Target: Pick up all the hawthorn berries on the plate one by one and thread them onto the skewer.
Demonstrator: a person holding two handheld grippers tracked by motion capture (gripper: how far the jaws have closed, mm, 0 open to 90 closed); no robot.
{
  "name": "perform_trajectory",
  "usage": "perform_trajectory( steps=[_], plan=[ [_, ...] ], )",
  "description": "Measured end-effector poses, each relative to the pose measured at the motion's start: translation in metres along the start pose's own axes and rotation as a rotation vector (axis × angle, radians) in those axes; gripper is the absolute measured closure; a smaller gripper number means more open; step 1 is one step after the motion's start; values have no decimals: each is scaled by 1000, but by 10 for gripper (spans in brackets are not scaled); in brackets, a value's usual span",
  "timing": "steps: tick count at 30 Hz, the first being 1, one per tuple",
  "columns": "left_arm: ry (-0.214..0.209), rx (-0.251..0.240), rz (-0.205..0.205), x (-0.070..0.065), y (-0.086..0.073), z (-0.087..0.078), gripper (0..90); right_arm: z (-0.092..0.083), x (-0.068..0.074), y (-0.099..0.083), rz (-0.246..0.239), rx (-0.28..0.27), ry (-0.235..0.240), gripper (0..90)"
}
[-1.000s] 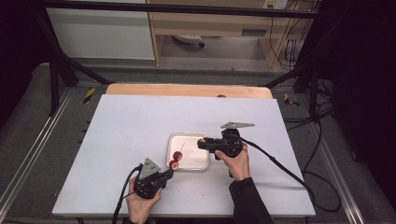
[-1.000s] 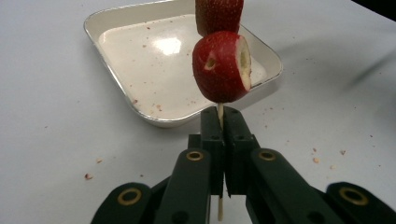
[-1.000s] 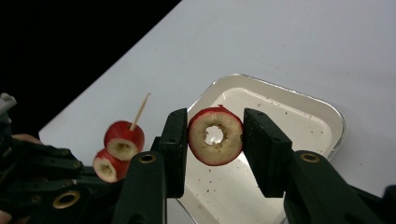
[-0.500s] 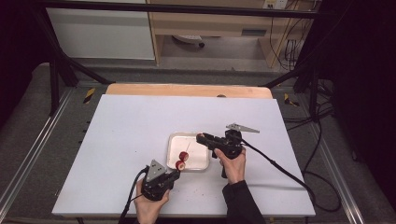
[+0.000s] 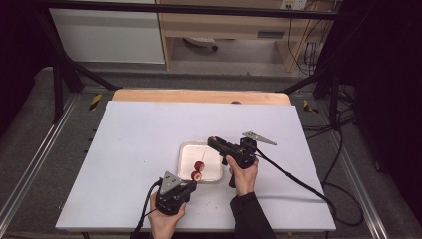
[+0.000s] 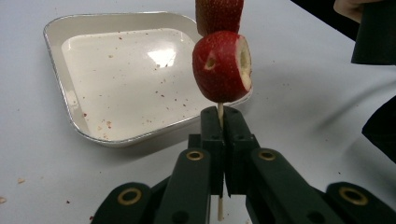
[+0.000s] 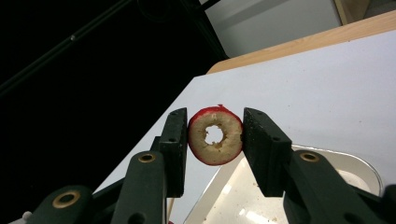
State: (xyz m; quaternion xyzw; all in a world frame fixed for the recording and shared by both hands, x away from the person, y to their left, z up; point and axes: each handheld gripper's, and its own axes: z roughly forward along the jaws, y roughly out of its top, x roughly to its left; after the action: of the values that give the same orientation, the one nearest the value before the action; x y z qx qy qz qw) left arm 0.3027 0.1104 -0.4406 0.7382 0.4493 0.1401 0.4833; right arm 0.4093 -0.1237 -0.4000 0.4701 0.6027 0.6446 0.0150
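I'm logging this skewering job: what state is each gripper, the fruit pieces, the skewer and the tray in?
left gripper: shut on the skewer
skewer: upright, two fruit pieces threaded on
threaded fruit pieces: cored, stacked above the jaws
right gripper: shut on the cored fruit ring
cored fruit ring: off the skewer, hole facing the camera
tray: only crumbs inside

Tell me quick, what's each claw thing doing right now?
Left gripper: closed on a wooden skewer carrying two red fruit pieces.
Right gripper: closed on a cored fruit slice.
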Motion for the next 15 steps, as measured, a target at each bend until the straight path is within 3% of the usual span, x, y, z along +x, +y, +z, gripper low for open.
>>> perform_trajectory(
  steps=[15],
  plan=[
    [4,-19,-36,-6,3,7,882,6,1,-8,63,-51,24,621]
  ],
)
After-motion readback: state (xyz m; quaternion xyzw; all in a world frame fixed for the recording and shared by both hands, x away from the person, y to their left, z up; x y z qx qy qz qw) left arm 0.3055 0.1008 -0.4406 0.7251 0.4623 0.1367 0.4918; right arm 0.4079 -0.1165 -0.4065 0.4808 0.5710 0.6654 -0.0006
